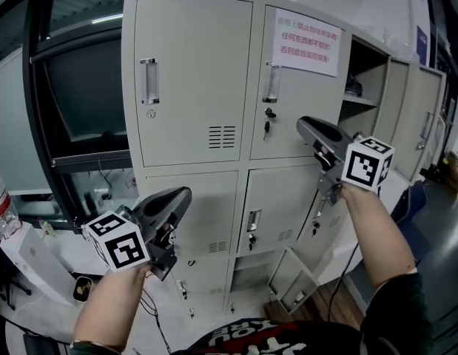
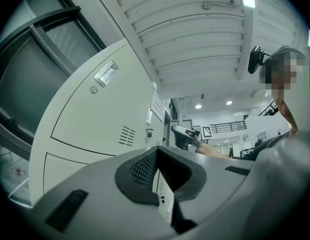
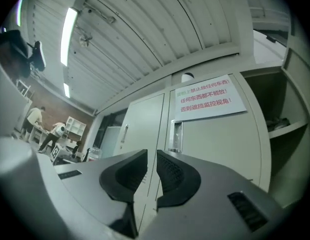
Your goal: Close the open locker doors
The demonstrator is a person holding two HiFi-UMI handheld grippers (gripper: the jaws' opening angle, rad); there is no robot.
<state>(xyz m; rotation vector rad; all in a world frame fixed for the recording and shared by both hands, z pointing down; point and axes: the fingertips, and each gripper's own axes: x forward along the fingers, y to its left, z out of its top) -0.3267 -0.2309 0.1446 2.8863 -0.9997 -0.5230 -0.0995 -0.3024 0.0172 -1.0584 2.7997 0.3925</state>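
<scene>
A grey locker bank (image 1: 192, 87) fills the head view. Its upper left door and the door with a pink-lettered notice (image 1: 306, 41) are closed. The top right compartment (image 1: 365, 87) stands open, its doors (image 1: 427, 117) swung out to the right. A low door (image 1: 291, 272) near the floor also hangs open. My right gripper (image 1: 302, 124) is held up in front of the notice door's lower right corner, jaws a narrow slit apart (image 3: 151, 154) with nothing between them. My left gripper (image 1: 186, 194) is low at the left, before the middle row, shut and empty (image 2: 156, 151).
A dark-framed window (image 1: 73, 87) stands left of the lockers. Below it are a water bottle (image 1: 1, 202), a white box (image 1: 36, 261) and cables. The wooden floor (image 1: 339, 302) shows beside the low open door. People (image 3: 34, 119) stand far off in the right gripper view.
</scene>
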